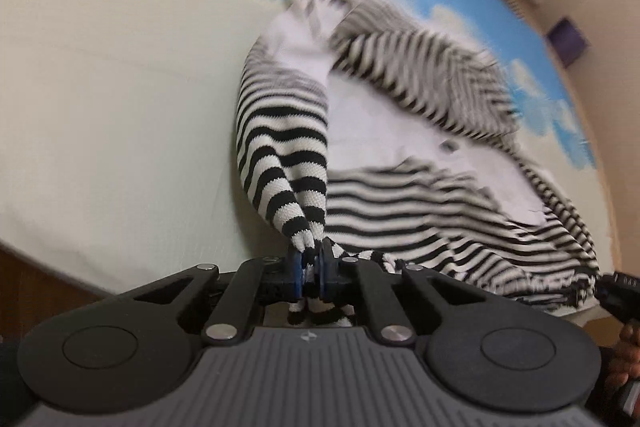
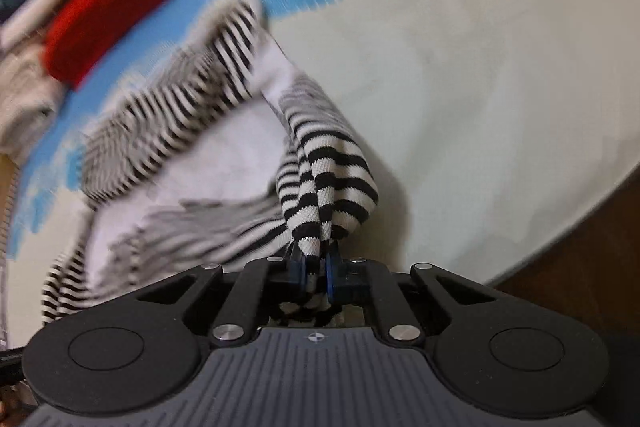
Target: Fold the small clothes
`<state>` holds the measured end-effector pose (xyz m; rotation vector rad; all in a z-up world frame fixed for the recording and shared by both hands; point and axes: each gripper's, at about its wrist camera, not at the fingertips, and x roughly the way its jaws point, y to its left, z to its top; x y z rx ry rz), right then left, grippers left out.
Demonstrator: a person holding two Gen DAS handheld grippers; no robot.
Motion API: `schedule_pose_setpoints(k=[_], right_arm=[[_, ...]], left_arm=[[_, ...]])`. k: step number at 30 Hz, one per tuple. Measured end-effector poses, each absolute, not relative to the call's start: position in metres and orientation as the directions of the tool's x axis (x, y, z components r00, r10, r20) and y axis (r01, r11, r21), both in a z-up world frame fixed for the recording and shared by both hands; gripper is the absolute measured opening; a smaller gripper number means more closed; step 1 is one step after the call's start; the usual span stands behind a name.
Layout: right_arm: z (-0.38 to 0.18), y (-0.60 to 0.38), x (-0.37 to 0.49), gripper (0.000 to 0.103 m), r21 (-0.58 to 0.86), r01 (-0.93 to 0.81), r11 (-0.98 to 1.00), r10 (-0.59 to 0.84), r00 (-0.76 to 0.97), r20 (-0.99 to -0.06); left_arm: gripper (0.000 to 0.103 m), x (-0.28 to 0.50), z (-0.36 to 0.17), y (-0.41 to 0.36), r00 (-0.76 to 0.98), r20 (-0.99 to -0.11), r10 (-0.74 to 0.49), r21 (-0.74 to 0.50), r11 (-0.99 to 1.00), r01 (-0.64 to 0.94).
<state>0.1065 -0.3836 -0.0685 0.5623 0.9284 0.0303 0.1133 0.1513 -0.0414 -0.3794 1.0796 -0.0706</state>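
Left wrist view: left gripper (image 1: 311,267) pinching a bunched edge of the striped garment (image 1: 400,155), spread on the cream-and-blue bedsheet (image 1: 120,107). Right wrist view: right gripper (image 2: 316,269) likewise clamped on a gathered striped fold (image 2: 328,171). Soft, light knit, probably droopy and stretchy; best gripped at hems or corners.

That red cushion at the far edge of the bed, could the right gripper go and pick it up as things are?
Probably not yet. The right gripper is shut on the striped garment, so its jaws are full, and the red cushion lies beyond the garment across the bedspread.
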Motion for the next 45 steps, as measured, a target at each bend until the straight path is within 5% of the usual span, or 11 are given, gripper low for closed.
schedule_pose_setpoints(k=[15, 26, 31, 34, 36, 43, 45], right_arm=[[0.057, -0.414, 0.011, 0.007, 0.607, 0.066, 0.792, 0.37, 0.74, -0.562], [0.01, -0.396, 0.18, 0.008, 0.559, 0.129, 0.819, 0.32, 0.706, -0.632], [-0.025, -0.385, 0.262, 0.014, 0.51, 0.155, 0.846, 0.268, 0.703, -0.659], [-0.044, -0.39, 0.271, 0.031, 0.509, 0.187, 0.84, 0.221, 0.739, -0.637], [-0.044, -0.4, 0.272, 0.033, 0.548, 0.222, 0.807, 0.228, 0.738, -0.635], [-0.037, -0.403, 0.263, 0.039, 0.375, 0.04, 0.926, 0.209, 0.773, -0.6], [-0.044, -0.393, 0.257, 0.049, 0.285, -0.028, 0.958, 0.207, 0.756, -0.621]], left_arm=[[0.007, 0.042, 0.068, 0.182, 0.573, -0.71, -0.408, -0.505, 0.863, -0.011], [0.008, 0.23, -0.006, 0.19, 0.545, -0.754, -0.365, -0.51, 0.849, -0.138], [0.023, 0.286, -0.052, 0.2, 0.553, -0.742, -0.379, -0.551, 0.815, -0.181], [0.03, 0.284, -0.057, 0.219, 0.583, -0.708, -0.4, -0.624, 0.741, -0.248], [0.046, 0.282, -0.043, 0.223, 0.638, -0.651, -0.411, -0.643, 0.745, -0.175], [0.054, 0.273, -0.044, 0.196, 0.579, -0.762, -0.29, -0.321, 0.946, 0.052], [0.065, 0.263, -0.051, 0.185, 0.557, -0.787, -0.267, -0.24, 0.963, 0.122]])
